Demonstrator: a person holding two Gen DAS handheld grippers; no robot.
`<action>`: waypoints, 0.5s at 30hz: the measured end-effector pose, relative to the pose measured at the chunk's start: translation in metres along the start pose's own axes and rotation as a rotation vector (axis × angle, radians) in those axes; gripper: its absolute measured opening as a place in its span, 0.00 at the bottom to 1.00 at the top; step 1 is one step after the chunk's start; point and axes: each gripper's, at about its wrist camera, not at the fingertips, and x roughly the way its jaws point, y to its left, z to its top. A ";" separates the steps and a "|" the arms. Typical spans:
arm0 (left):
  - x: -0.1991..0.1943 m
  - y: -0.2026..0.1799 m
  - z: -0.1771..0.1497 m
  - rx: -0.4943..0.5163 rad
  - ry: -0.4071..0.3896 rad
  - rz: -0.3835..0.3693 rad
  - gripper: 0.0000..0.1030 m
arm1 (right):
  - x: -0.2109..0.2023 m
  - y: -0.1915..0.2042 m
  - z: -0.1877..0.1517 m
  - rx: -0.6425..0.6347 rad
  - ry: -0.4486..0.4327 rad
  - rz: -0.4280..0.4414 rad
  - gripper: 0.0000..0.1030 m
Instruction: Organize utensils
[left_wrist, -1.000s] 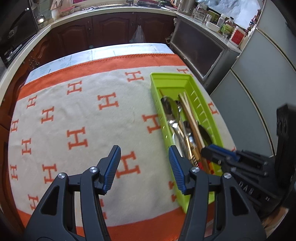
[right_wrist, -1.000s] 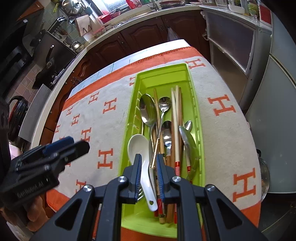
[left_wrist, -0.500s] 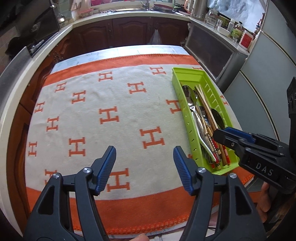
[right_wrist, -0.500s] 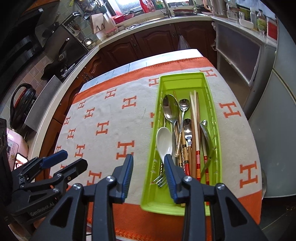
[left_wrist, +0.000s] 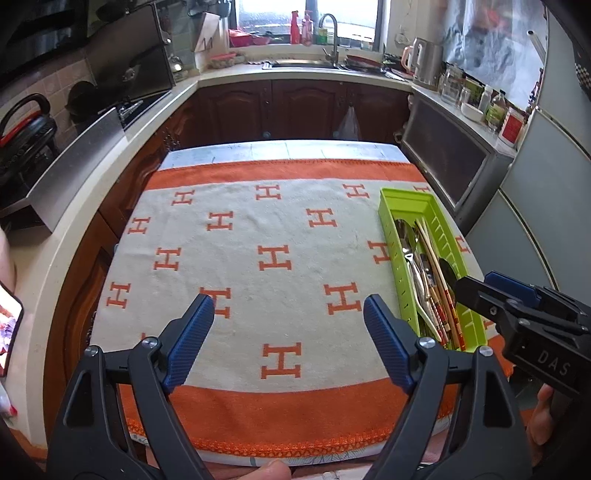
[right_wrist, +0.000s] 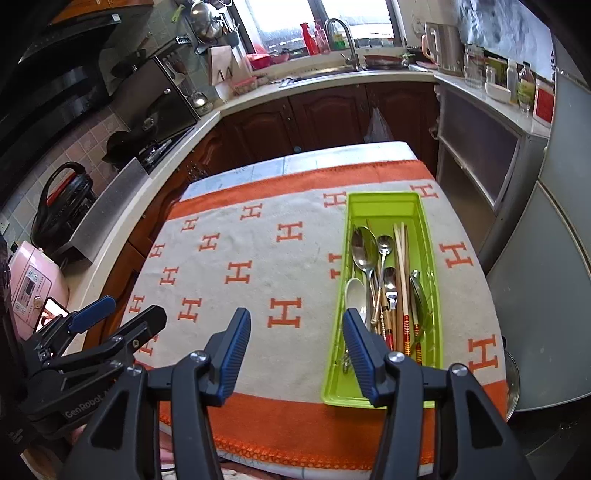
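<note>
Both tongs wide, holding nothing; utensils lie in green tray at right side of worktop.

Left tongs (left_wrist: 288, 319) and right tongs (right_wrist: 295, 334) hover above near edge of towel (left_wrist: 288, 229), jaws spread, ribbed blue pads on black plastic. Towel: fuzzy cream terry, orange border, orange "H" motifs. Lime plastic tray (right_wrist: 428, 236), long rectangle, slotted walls, holds shiny steel spoons (right_wrist: 364, 245), white spoon (right_wrist: 355, 291), pale wooden chopsticks (right_wrist: 400, 254) with red-banded ends. Tongs bodies read "DAS" and "GenRobot".
</note>
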 end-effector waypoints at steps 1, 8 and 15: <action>-0.003 0.002 0.001 -0.014 0.000 0.008 0.79 | -0.003 0.002 0.000 0.000 -0.007 -0.001 0.51; -0.021 0.005 0.001 -0.073 -0.033 0.039 0.80 | -0.021 0.018 -0.002 -0.037 -0.070 -0.017 0.55; -0.032 0.003 0.000 -0.075 -0.073 0.052 0.80 | -0.024 0.025 -0.004 -0.058 -0.094 -0.014 0.58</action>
